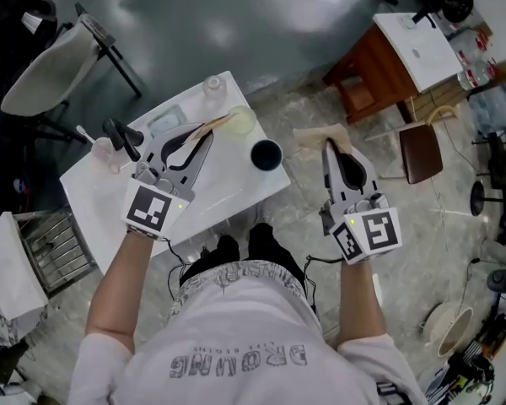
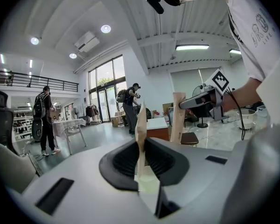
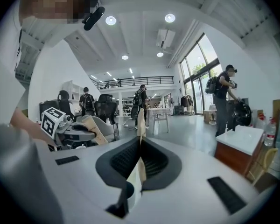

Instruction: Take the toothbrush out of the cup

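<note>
A dark cup (image 1: 266,154) stands near the right edge of the white table (image 1: 93,192); its inside looks dark from above. My left gripper (image 1: 202,136) is shut on a tan paper-like strip (image 1: 212,126), which sticks up between its pads (image 2: 141,125). My right gripper (image 1: 331,148), off the table's right side, is shut on a second tan strip (image 1: 314,133), seen between its pads (image 3: 141,119). Each gripper view shows the other gripper with its strip: the right one (image 2: 201,99) and the left one (image 3: 77,130). No toothbrush is recognisable.
On the table are a pale green cup (image 1: 243,121), a clear jar (image 1: 212,84), a black-handled tool (image 1: 122,137) and a small clear cup (image 1: 101,150). A white chair (image 1: 46,70) stands far left, a brown cabinet (image 1: 379,70) and stool (image 1: 420,152) right. People stand far off.
</note>
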Demonstrator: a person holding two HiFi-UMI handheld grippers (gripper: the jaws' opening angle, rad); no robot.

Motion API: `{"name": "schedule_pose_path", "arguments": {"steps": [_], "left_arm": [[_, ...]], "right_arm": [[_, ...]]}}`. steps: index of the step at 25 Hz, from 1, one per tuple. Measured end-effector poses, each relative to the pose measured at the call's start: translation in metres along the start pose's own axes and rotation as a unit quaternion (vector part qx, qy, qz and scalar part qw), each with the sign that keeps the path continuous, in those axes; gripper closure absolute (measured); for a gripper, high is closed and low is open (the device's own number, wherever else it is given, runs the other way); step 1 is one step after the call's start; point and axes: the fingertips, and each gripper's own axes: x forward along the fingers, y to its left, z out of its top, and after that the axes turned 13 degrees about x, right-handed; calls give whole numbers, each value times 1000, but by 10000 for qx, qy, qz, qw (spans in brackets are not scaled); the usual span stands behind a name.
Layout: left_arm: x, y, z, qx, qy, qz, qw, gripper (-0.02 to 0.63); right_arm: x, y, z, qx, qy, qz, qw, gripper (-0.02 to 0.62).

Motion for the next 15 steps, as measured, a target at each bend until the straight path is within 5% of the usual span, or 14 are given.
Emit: {"name": "schedule_pose_path", "arguments": {"steps": [15], "left_arm": [[-40, 23, 22, -58, -44, 704, 9975, 554]], "right_arm": [[7, 29, 22, -119, -160, 449, 9988, 584]]}}
